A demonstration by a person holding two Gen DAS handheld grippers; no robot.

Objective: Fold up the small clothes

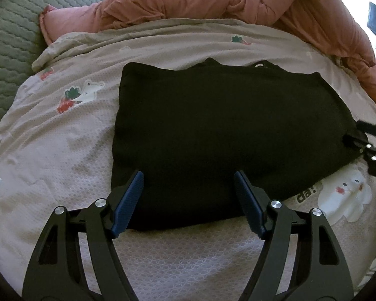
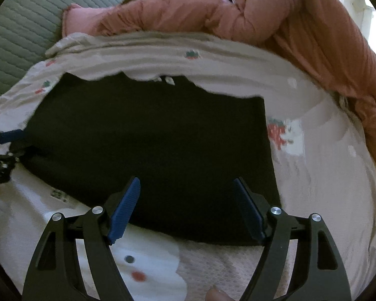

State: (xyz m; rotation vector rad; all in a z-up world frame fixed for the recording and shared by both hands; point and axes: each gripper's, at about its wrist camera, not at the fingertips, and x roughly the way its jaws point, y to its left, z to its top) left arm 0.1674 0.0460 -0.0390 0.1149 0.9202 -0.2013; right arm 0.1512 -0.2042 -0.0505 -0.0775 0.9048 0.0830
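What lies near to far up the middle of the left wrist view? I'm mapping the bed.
Left gripper → black garment → printed sheet → pink quilt.

Printed bedsheet (image 1: 62, 150), pink duvet (image 1: 263, 2)

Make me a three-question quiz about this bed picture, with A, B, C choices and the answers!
1. Where does the black cloth lie?
A. on the printed sheet
B. on the pink quilt
C. on the floor

2. What colour are the gripper pads?
A. red
B. blue
C. yellow

3. How does the left gripper stand?
A. shut on the cloth
C. shut on the sheet
B. open above the cloth's near edge

Answers: 1 A, the sheet shows all round the cloth. 2 B, both pads are blue. 3 B, its jaws stand wide with nothing pinched.
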